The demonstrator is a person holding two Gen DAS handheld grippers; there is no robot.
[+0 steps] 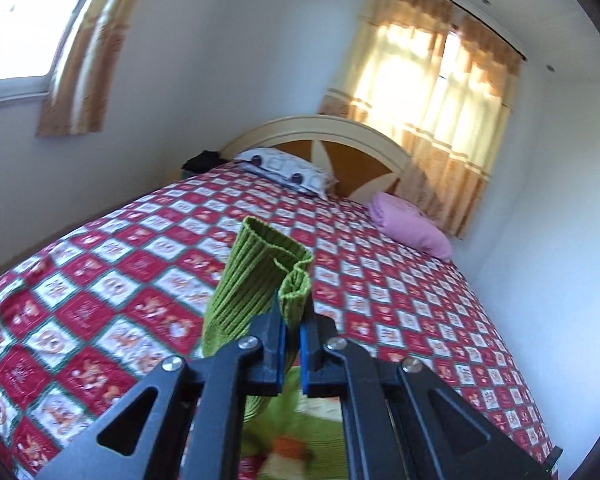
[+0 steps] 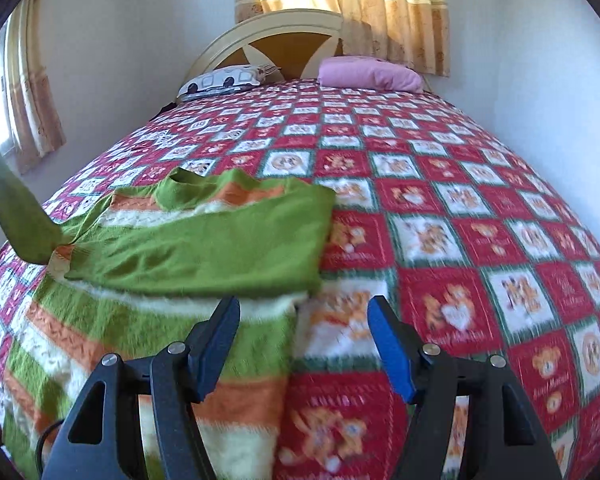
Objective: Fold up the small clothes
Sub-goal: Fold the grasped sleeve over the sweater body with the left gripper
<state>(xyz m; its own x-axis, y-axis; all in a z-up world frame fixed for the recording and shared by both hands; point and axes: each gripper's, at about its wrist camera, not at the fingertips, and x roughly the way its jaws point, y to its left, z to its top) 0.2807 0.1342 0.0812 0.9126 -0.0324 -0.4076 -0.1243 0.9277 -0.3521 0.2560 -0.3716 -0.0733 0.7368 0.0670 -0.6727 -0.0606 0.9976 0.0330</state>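
Note:
A small green sweater point(image 2: 204, 248) with orange and white stripes lies on the red checked bedspread point(image 2: 439, 184). Its right sleeve is folded across the body. My left gripper point(image 1: 294, 312) is shut on the ribbed green cuff point(image 1: 260, 276) of the other sleeve and holds it lifted above the bed; that raised sleeve shows at the left edge of the right wrist view point(image 2: 12, 208). My right gripper point(image 2: 303, 304) is open and empty, just above the sweater's right edge near its lower half.
A patterned white pillow point(image 2: 224, 80) and a pink pillow point(image 2: 367, 74) lie at the headboard point(image 2: 284, 36). Walls flank the bed on both sides. Curtained windows point(image 1: 439, 92) are behind the headboard and on the left wall.

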